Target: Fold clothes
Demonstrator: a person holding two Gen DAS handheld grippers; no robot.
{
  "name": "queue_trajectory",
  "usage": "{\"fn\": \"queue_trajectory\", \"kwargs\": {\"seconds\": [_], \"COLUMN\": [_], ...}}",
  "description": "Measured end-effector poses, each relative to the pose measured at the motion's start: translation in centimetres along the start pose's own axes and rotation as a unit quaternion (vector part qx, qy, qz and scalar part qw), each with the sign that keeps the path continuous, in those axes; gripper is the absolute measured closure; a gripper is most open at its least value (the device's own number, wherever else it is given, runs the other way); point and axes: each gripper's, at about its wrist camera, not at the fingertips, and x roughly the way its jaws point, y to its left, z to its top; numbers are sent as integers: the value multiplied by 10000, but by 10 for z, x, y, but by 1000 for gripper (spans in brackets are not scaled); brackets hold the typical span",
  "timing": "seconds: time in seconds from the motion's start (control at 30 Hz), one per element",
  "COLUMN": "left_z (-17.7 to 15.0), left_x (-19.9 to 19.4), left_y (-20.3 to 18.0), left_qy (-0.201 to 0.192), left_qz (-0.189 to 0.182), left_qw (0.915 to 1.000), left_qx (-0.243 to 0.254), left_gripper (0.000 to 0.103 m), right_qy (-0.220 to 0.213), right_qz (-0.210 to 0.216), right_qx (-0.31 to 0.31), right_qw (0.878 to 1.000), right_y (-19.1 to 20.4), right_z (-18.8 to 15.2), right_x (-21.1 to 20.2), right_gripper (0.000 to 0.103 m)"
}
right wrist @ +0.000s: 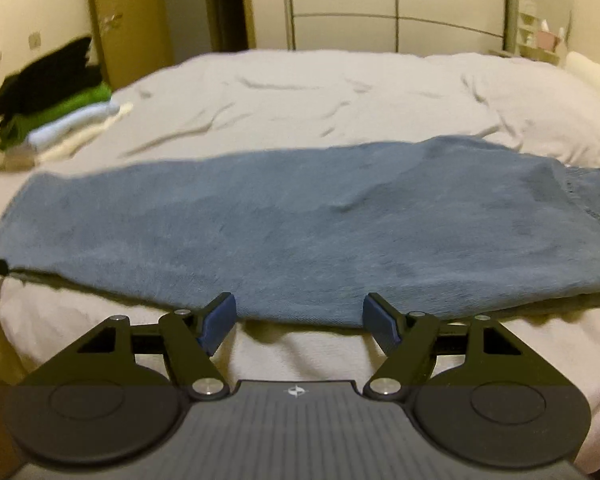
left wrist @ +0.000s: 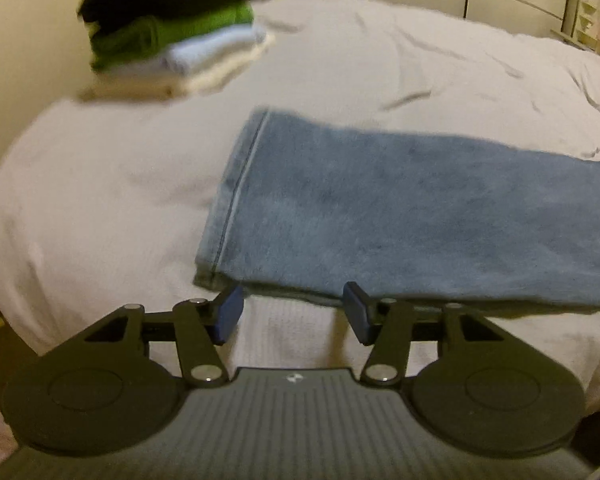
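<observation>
Pale bedspread (right wrist: 300,92) carries folded jeans (right wrist: 300,232); both left tongs (left wrist: 293,314) and right tongs (right wrist: 299,322) hang spread and empty at the jeans' near edge.

The jeans (right wrist: 300,232) are a faded mid blue, lying on a bed (right wrist: 300,92) covered in plain off-white. At far left, the stack of folded clothes (left wrist: 168,32) runs black, bright green, pale blue, then cream. Both hand-held grippers are black with blue pads (left wrist: 230,312).
</observation>
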Motion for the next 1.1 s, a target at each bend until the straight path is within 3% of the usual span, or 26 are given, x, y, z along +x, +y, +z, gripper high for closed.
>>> {"fn": "queue_trajectory", "kwargs": {"seconds": [0.1,0.17,0.27,0.37,0.67,0.93,1.1], "left_z": [0,-4,-12,-12,-4,-21,-37], "left_x": [-1,6,2,-9,-30,-52,-52], "left_y": [-17,-28,-43,-59,-91,-76,-35], "left_qy": [78,347,450,340,37,-81,5], "left_qz": [-26,26,-4,-87,-463,-781,-1102], "left_qw": [9998,9993,9989,9991,9980,9959,9937], "left_qx": [157,137,119,249,427,443,-214], "left_gripper": [49,50,50,49,49,48,49], "right_qy": [167,357,266,117,-165,-294,-207], "right_qz": [-111,-157,-173,-247,-616,-756,-545], "right_qx": [39,48,91,165,455,1059,1016], "right_qw": [9998,9992,9995,9995,9969,9911,9931], "right_y": [-7,-10,-12,-18,-42,-55,-41], "right_z": [4,6,11,13,8,-5,-9], "right_x": [8,13,0,-16,-65,-100,-101], "right_gripper": [28,26,23,16,14,13,13]}}
